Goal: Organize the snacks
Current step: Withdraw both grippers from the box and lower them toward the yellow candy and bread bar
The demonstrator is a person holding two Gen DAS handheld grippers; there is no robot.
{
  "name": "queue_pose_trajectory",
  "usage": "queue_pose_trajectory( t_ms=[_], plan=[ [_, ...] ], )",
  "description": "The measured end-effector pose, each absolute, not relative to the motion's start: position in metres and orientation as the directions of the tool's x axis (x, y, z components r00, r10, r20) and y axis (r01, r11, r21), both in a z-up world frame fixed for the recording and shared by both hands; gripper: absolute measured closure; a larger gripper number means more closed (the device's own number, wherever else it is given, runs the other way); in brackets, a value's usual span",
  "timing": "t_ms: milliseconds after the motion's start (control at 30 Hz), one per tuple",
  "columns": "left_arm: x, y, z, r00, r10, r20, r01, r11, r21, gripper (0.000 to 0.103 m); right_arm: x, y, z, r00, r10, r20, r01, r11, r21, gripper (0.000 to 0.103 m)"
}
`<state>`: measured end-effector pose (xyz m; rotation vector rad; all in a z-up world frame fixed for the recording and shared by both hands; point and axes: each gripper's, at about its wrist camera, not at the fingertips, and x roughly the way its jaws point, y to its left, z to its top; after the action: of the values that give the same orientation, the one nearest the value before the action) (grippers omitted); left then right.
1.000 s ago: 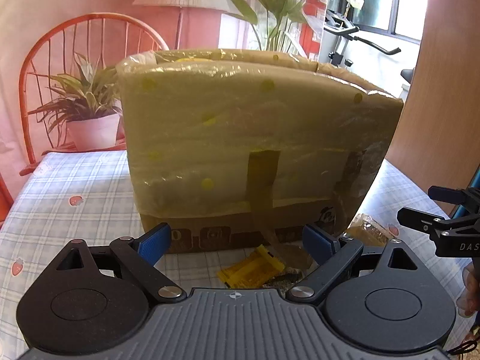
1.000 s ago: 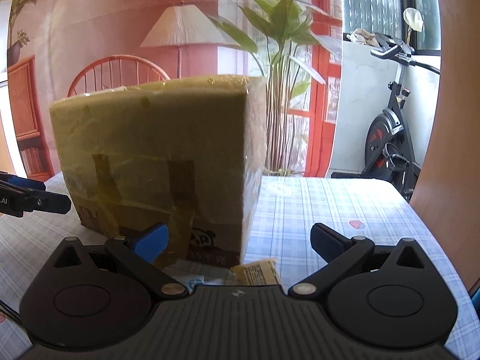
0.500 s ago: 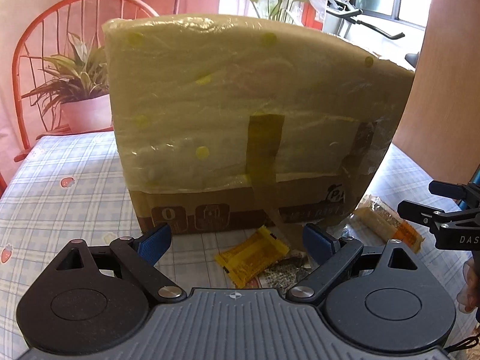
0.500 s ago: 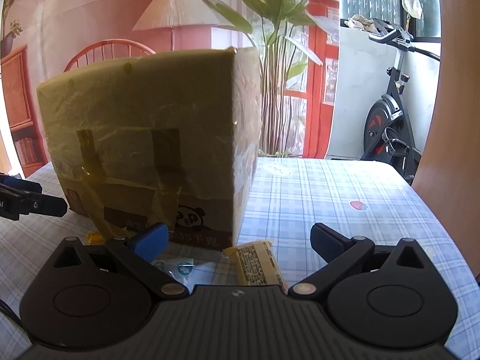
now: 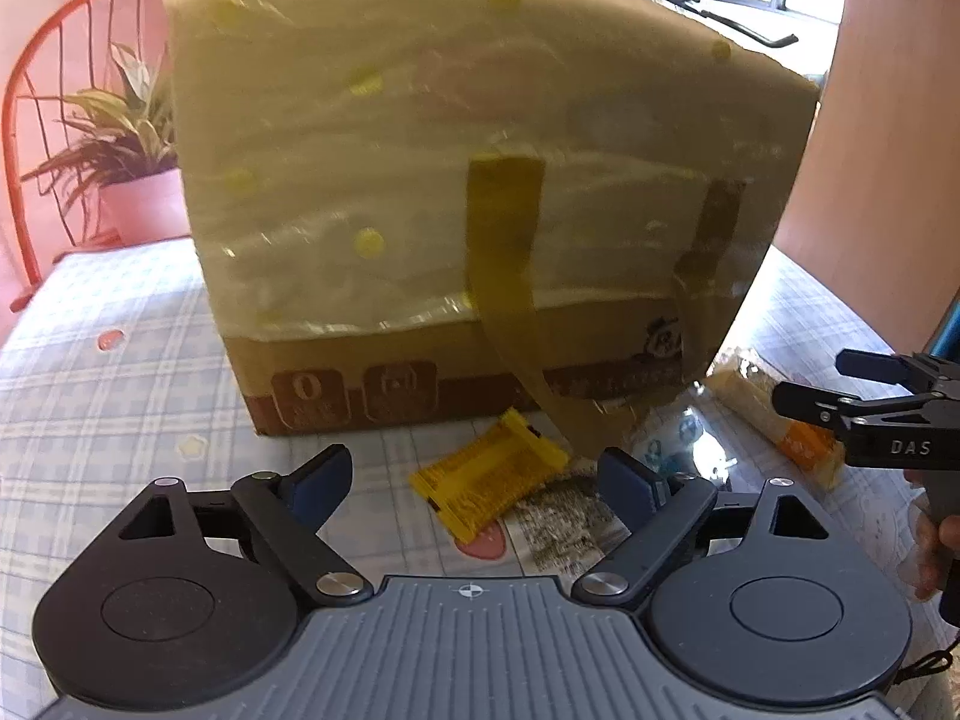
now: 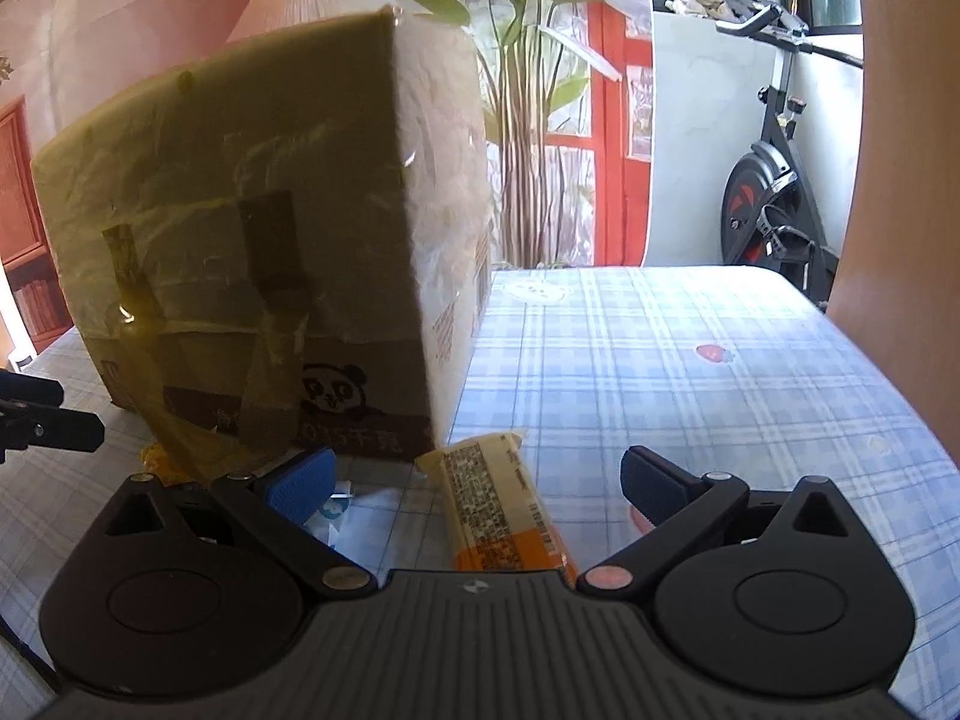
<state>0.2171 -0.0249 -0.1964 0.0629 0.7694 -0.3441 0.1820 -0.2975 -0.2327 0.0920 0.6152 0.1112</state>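
Note:
A large tape-wrapped cardboard box stands on the checked tablecloth; it also shows in the right wrist view. Snack packets lie at its base: a yellow packet, a grey speckled packet, a clear blue-printed wrapper and a pale bar with an orange end, also in the right wrist view. My left gripper is open and empty, over the yellow packet. My right gripper is open and empty, with the pale bar between its fingers.
A red wooden chair with a potted plant stands behind the table at the left. An exercise bike and a tall plant stand beyond the far edge. A wooden panel rises at the right.
Both grippers have moved forward and lower toward the box's base. The snack packets now sit nearer, between the fingers. Both stay open.

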Motion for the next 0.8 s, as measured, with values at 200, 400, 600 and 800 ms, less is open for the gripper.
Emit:
queue_pose_trajectory(
  t_ms=[200,400,600,800],
  plan=[
    [0.222,-0.029,-0.214,0.634,-0.282,-0.720,0.340,0.938,-0.068,0.021,0.184,-0.294,-0.245,0.808,0.132,-0.575,-0.084,0.990,0.110,0.001],
    [0.233,-0.023,-0.220,0.635,-0.277,-0.721,0.334,0.940,-0.066,0.023,0.190,-0.295,-0.255,0.802,0.123,-0.585,-0.079,0.992,0.101,0.003],
    [0.242,-0.016,-0.223,0.627,-0.292,-0.722,0.345,0.935,-0.079,0.027,0.197,-0.299,-0.262,0.792,0.125,-0.597,-0.073,0.991,0.111,0.008],
    [0.248,-0.016,-0.222,0.616,-0.348,-0.707,0.404,0.910,-0.096,0.030,0.203,-0.298,-0.269,0.753,0.142,-0.642,-0.088,0.989,0.116,0.033]
  ],
)
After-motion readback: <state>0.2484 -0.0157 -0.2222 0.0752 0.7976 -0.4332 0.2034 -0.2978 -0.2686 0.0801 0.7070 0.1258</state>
